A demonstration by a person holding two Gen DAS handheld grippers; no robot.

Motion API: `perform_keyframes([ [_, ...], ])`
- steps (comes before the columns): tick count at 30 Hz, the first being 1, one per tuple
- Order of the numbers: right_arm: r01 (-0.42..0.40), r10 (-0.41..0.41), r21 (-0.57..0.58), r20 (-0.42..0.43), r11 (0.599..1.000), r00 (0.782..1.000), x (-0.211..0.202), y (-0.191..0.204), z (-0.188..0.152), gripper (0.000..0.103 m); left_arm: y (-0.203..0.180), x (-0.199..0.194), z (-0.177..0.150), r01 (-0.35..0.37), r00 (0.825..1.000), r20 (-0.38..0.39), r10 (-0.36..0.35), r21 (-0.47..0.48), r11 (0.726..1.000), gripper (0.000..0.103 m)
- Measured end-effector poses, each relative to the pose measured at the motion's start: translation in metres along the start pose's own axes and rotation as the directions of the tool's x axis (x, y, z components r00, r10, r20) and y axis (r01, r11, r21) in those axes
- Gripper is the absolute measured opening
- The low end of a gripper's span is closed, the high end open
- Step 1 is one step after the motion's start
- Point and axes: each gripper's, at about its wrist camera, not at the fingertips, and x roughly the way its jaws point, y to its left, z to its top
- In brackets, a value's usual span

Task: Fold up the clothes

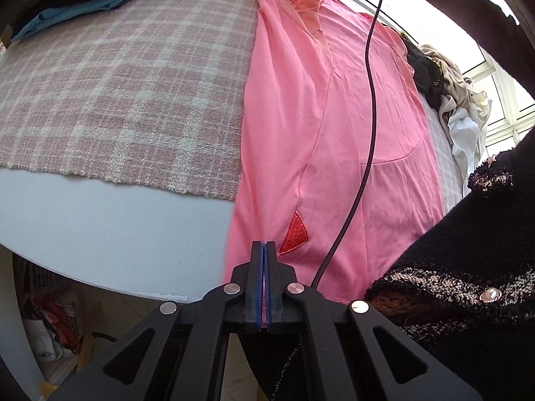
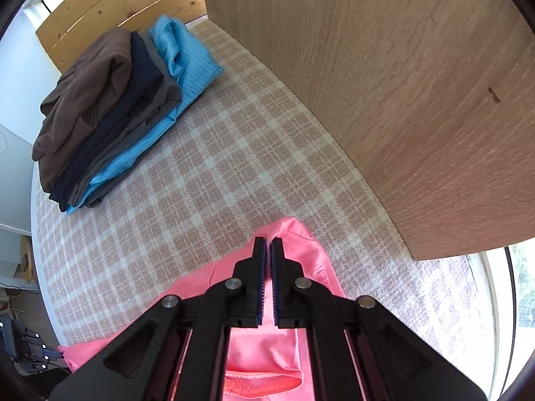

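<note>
Both tools [image 1: 264, 245] [image 2: 268, 242] pinch the pink shirt [image 1: 334, 133] on the table [image 1: 100, 214].

Black hand-held grippers, and a person in black bouclé knit

The left gripper [image 1: 264, 245] and right gripper [image 2: 268, 242] share a build: matte black linkage arms with triangular cut-outs, round silver rivets at the joints, and blue ridged pads lining the fingers. A black cable [image 1: 369, 107] trails near the left one, beside a black sleeve [image 1: 468, 267] flecked white, with pearly buttons.
</note>
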Motion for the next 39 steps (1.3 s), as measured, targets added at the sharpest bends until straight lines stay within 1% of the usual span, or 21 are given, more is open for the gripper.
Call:
perform_keyframes([
  [2,-0.002,0.002,0.0,0.012,1.0,1.0,-0.002,-0.004,0.003,0.003,0.004,-0.008,-0.006,0.02,1.0,0.021,-0.019,-0.036,0.999,0.0],
  [4,0.008,-0.008,-0.008,0.002,1.0,1.0,0.006,-0.001,0.007,0.003,0.009,-0.014,-0.011,0.032,0.999,0.036,-0.029,-0.07,0.997,0.0],
  [6,0.05,-0.05,-0.026,-0.009,0.998,0.999,0.02,0.0,0.02,0.003,0.017,-0.012,-0.012,0.021,0.999,0.034,-0.017,-0.103,0.994,0.0],
  [9,0.087,-0.088,-0.017,-0.047,0.996,0.995,0.048,-0.001,0.024,0.003,0.023,-0.006,-0.018,0.025,0.999,0.024,-0.022,-0.142,0.99,0.0],
  [12,0.146,-0.149,-0.043,-0.079,0.988,0.986,0.067,0.002,0.025,0.003,0.026,-0.002,-0.024,0.028,1.0,0.004,-0.028,-0.167,0.986,0.0],
  [15,0.167,-0.169,-0.037,-0.066,0.985,0.983,0.065,0.003,0.029,0.003,0.029,0.002,-0.032,0.03,0.999,-0.014,-0.033,-0.193,0.981,0.0],
  [16,0.187,-0.19,-0.046,-0.06,0.981,0.98,0.062,0.004,0.03,0.004,0.03,0.0,-0.036,0.029,0.999,-0.015,-0.033,-0.2,0.979,0.001],
  [18,0.232,-0.235,-0.065,-0.044,0.971,0.971,0.055,0.006,0.031,0.008,0.03,-0.005,-0.044,0.015,1.0,-0.018,-0.019,-0.204,0.979,0.001],
  [21,0.287,-0.287,-0.072,0.004,0.955,0.958,0.033,0.01,0.03,0.009,0.03,-0.013,-0.052,0.017,1.0,-0.005,-0.018,-0.202,0.979,0.001],
  [22,0.292,-0.291,-0.073,0.015,0.954,0.956,0.025,0.014,0.028,0.009,0.03,-0.015,-0.053,0.019,1.0,0.002,-0.019,-0.201,0.979,0.002],
  [23,0.278,-0.277,-0.089,0.027,0.956,0.96,0.018,0.022,0.023,0.01,0.032,-0.014,-0.052,0.022,1.0,0.012,-0.02,-0.202,0.979,0.004],
  [25,0.243,-0.24,-0.151,0.041,0.958,0.97,0.007,0.047,0.007,0.02,0.036,-0.012,-0.05,0.018,1.0,0.023,-0.013,-0.21,0.978,0.017],
  [26,0.223,-0.219,-0.19,0.044,0.956,0.975,0.003,0.062,-0.003,0.025,0.038,-0.01,-0.05,0.012,1.0,0.025,-0.007,-0.208,0.978,0.017],
  [28,0.158,-0.155,-0.284,0.032,0.946,0.987,-0.001,0.097,-0.025,0.026,0.038,-0.008,-0.049,-0.001,1.0,0.026,0.006,-0.192,0.981,0.017],
  [30,0.076,-0.086,-0.39,-0.008,0.918,0.996,-0.001,0.135,-0.045,0.026,0.033,-0.007,-0.048,-0.026,0.999,0.016,0.029,-0.158,0.987,0.017],
  [31,0.049,-0.068,-0.448,-0.027,0.893,0.997,-0.001,0.153,-0.056,0.026,0.03,-0.006,-0.047,-0.038,0.999,0.011,0.04,-0.137,0.99,0.017],
  [33,0.002,-0.041,-0.562,-0.057,0.827,0.998,0.004,0.187,-0.08,0.026,0.024,-0.005,-0.045,-0.048,0.999,0.007,0.049,-0.101,0.994,0.018],
  [35,-0.066,-0.003,-0.646,-0.104,0.76,0.995,0.004,0.219,-0.101,0.026,0.018,-0.005,-0.041,-0.04,0.999,0.01,0.041,-0.081,0.996,0.018],
  [36,-0.083,0.0,-0.678,-0.122,0.73,0.993,0.002,0.233,-0.11,0.026,0.012,-0.002,-0.037,-0.039,0.999,0.013,0.04,-0.077,0.996,0.018],
  [38,-0.079,-0.013,-0.726,-0.119,0.683,0.993,-0.006,0.255,-0.126,0.026,0.009,0.0,-0.035,-0.031,0.999,0.011,0.032,-0.076,0.997,0.017],
  [39,-0.082,-0.011,-0.742,-0.12,0.666,0.993,-0.011,0.264,-0.134,0.027,0.009,0.0,-0.036,-0.034,0.999,0.006,0.035,-0.078,0.996,0.017],
])
